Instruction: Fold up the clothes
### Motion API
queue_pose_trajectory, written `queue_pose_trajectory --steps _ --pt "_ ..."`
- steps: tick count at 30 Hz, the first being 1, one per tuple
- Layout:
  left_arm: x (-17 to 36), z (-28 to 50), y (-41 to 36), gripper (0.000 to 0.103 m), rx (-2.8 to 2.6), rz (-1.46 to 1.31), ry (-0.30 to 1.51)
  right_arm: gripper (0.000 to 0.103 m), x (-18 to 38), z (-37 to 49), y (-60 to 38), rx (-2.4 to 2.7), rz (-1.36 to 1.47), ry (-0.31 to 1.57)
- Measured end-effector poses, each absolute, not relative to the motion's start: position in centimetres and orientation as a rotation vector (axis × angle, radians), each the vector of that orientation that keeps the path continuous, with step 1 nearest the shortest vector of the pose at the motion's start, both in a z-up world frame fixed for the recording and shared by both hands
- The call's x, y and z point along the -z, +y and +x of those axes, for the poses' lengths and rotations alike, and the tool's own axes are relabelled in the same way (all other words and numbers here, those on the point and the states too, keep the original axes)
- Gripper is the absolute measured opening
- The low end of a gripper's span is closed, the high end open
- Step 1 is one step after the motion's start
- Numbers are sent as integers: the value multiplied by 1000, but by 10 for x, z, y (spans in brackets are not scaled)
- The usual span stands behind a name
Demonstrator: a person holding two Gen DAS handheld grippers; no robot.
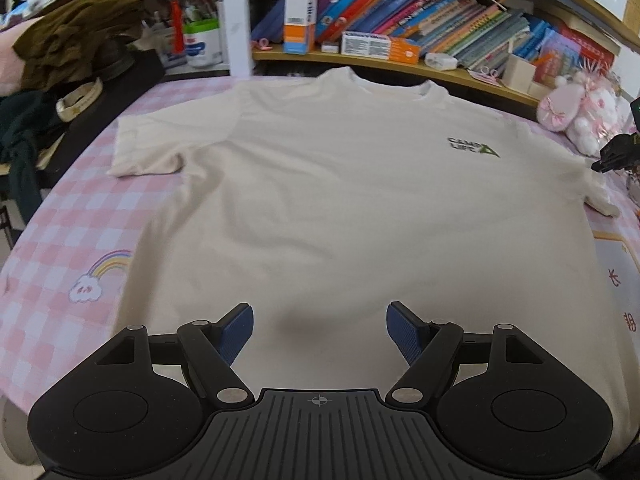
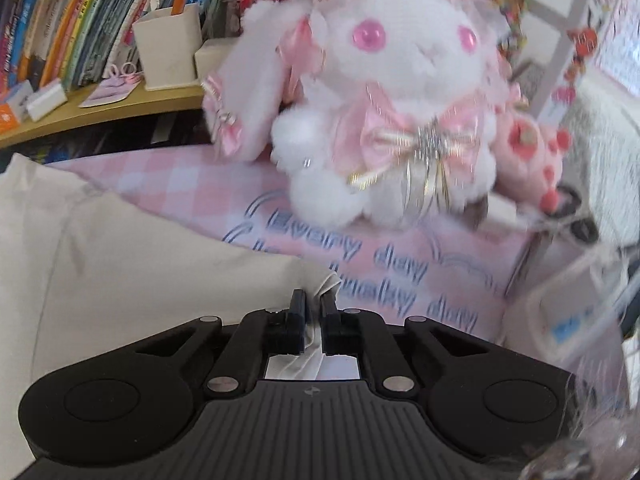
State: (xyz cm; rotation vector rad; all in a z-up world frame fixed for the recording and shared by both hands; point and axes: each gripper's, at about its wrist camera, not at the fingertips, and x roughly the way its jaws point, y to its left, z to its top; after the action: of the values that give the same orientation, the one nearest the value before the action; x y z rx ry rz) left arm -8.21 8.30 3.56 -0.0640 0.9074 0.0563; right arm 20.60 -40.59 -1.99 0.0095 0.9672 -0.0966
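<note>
A cream T-shirt (image 1: 320, 184) with a small green chest logo (image 1: 472, 147) lies flat, front up, on a pink checked sheet (image 1: 68, 216), collar toward the bookshelf. My left gripper (image 1: 320, 330) hovers open over the shirt's lower middle, blue pads wide apart, nothing between them. In the left wrist view the right gripper (image 1: 612, 154) shows as a dark shape at the shirt's right sleeve. In the right wrist view my right gripper (image 2: 314, 308) is shut on the sleeve's edge (image 2: 327, 285); cream cloth (image 2: 120, 264) spreads out to the left.
A white and pink plush rabbit (image 2: 400, 120) sits just beyond the right gripper, also seen at the bed's right as the plush (image 1: 576, 112). A bookshelf (image 1: 400, 16) runs along the back. A pile of dark clothes (image 1: 72, 48) lies at the left. The sheet carries printed words (image 2: 360, 264).
</note>
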Motion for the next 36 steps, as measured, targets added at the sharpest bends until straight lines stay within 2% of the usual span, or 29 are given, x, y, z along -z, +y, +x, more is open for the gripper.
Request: queue_pose_trajectory --steps 7,9,11,15,17,19,24,27,29,33,35,36 --pt "-40 -97 100 75 -116 -106 897 5 22 220 -412 161 -39 935" --pt "-42 -96 111 75 -136 -131 881 12 20 219 -411 171 -46 940" --pt "-45 -90 128 75 -164 -173 861 28 12 210 -409 170 -17 917" --pt "-40 -72 169 75 -229 -264 824 32 -14 182 -397 142 52 854" --pt "-35 -62 189 72 -259 -298 813 39 -28 156 -383 100 69 820" --pt "-30 -52 209 57 -288 -333 801 43 -40 125 -366 44 86 789" --pt "-18 -46 221 54 -234 -246 838 46 -43 14 -318 -106 98 832" --pt "-9 -48 219 43 -166 -199 880 46 -29 -36 -303 -89 95 896" --pt "-3 -52 218 30 -160 -162 898 47 -17 -65 -297 -48 117 922" --pt "0 -62 224 21 -154 -176 902 47 1 -101 -283 -1 190 967" --pt "0 -65 227 10 -133 -180 907 45 7 -115 -275 22 190 974" --pt "0 -68 229 0 -118 -188 909 43 9 -122 -272 30 191 977"
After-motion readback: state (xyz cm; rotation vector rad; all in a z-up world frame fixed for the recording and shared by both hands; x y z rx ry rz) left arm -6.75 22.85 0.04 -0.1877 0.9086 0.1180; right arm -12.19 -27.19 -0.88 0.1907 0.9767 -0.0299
